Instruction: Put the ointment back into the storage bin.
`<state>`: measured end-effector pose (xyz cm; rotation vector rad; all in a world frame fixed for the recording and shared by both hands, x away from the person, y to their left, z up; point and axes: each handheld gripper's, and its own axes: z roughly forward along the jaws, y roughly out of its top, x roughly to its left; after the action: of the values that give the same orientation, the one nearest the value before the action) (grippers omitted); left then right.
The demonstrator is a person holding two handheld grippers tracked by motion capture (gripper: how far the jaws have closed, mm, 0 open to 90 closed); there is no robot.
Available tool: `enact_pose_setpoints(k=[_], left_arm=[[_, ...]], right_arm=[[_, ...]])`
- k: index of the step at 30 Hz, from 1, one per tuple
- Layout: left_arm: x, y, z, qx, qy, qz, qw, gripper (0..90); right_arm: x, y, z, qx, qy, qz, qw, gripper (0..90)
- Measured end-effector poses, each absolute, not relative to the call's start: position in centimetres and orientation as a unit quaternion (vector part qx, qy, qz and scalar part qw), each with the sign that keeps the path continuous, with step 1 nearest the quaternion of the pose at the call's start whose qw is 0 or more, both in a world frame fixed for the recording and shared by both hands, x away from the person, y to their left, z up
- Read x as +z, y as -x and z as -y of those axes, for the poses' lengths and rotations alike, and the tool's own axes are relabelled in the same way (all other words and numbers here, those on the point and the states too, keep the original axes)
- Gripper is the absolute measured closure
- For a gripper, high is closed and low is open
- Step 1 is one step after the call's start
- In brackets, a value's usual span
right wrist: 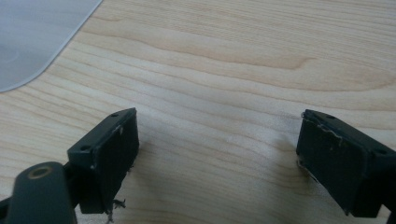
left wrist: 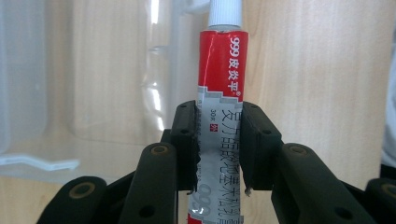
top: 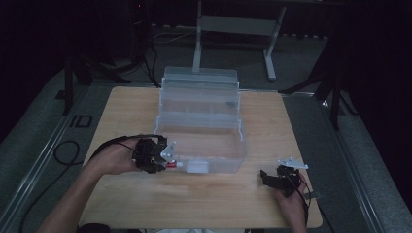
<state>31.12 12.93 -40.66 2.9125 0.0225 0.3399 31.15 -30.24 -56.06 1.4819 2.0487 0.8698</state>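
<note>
Two hand-held grippers at one wooden table (top: 145,204), with one clear plastic organiser box (top: 201,127) standing open at the table's middle.

Item 1, left gripper (left wrist: 218,140): jaws closed tight on a red-and-silver ointment tube (left wrist: 222,93). Both pads pinch the tube's silver lower half, one on each side. The tube runs straight out along the jaws, its white ribbed cap (left wrist: 225,11) pointing away from the gripper. Red upper section carries white printed characters. In the high view this gripper (top: 163,158) sits just beside the box's near left corner, the tube (top: 171,165) poking out toward the front wall; whether the tube touches the box cannot be told.

Item 2, right gripper (right wrist: 217,154): jaws spread wide, nothing between them, bare wood grain beneath. In the high view it (top: 277,179) rests low over the table near the front right, well apart from the box. A rounded corner of pale plastic shows at the upper left of the right gripper view.

Item 3, box: tiered trays fanned open toward the back, with the deep lower bin nearest the person.
</note>
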Motion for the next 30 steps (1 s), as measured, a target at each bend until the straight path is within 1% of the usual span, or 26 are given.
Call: enact_pose_setpoints(k=[14, 26, 30], left_arm=[[-39.2, -32.7, -11.7, 0.115, -0.988, 0.010, 0.100, 70.1], [-38.9, -34.6, -10.8, 0.086, -0.991, 0.016, 0.105, 70.1], [-39.0, -35.1, -10.4, 0.089, -0.991, 0.014, 0.099, 70.0]], right_arm=[[-56.1, -31.2, 30.2, 0.317, -0.541, -0.744, 0.231, 12.7], [-56.0, -31.2, 30.2, 0.316, -0.540, -0.745, 0.231, 12.7], [-56.0, -31.2, 30.2, 0.316, -0.540, -0.745, 0.231, 12.7]])
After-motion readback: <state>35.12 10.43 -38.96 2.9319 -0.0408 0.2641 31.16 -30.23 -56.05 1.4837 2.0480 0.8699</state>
